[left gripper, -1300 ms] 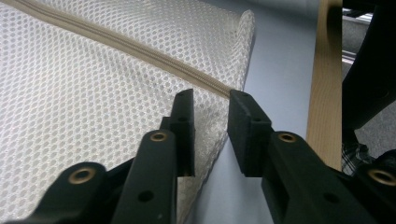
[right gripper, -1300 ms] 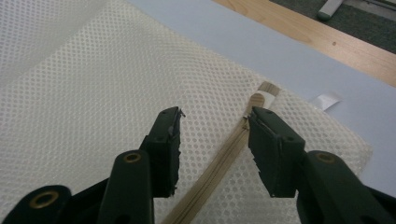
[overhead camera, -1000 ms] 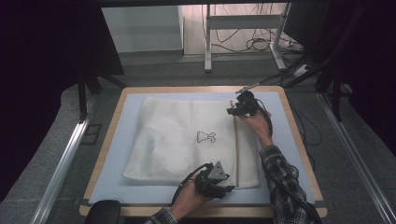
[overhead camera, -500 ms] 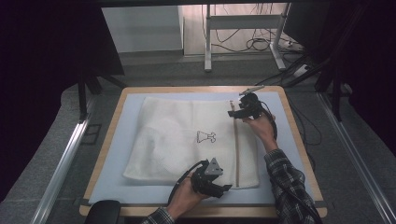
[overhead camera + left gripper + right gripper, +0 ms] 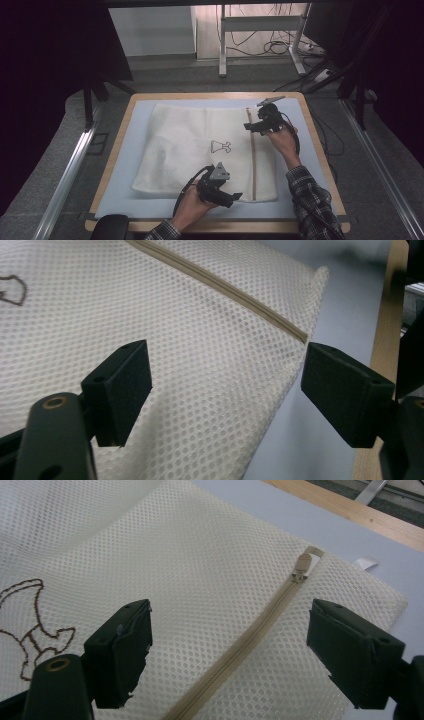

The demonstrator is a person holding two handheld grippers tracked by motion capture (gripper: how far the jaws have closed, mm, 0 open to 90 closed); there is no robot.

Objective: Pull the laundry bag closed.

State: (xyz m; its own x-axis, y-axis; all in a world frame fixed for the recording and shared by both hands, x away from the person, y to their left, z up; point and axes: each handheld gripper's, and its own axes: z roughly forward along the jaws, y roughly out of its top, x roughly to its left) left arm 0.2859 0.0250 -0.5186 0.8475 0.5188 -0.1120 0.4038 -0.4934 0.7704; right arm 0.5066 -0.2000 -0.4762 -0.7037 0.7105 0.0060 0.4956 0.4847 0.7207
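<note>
A white mesh bag (image 5: 200, 145) with a small brown outline drawing (image 5: 220, 146) lies flat on the blue-grey mat (image 5: 125, 200). A beige zipper (image 5: 253, 155) runs along its right side. My left gripper (image 5: 231, 197) hovers open over the bag's near right corner (image 5: 310, 285), where the zipper's end (image 5: 298, 334) lies between its jaws. My right gripper (image 5: 250, 126) is open above the zipper's far end. In the right gripper view the zipper pull (image 5: 305, 562) sits just beyond the open jaws, and the zipper tape (image 5: 240, 645) runs between them. Neither gripper (image 5: 227, 350) (image 5: 230, 610) holds anything.
The mat lies on a wooden tabletop (image 5: 320, 150) with a raised edge. A small white label (image 5: 367, 562) sticks out at the bag's far corner. Dark floor, metal rails (image 5: 65, 185) and desk legs with cables (image 5: 280, 47) surround the table.
My right gripper has come slightly nearer along the zipper's far end. My left gripper has shifted a little to the left at the near edge. Both stay open.
</note>
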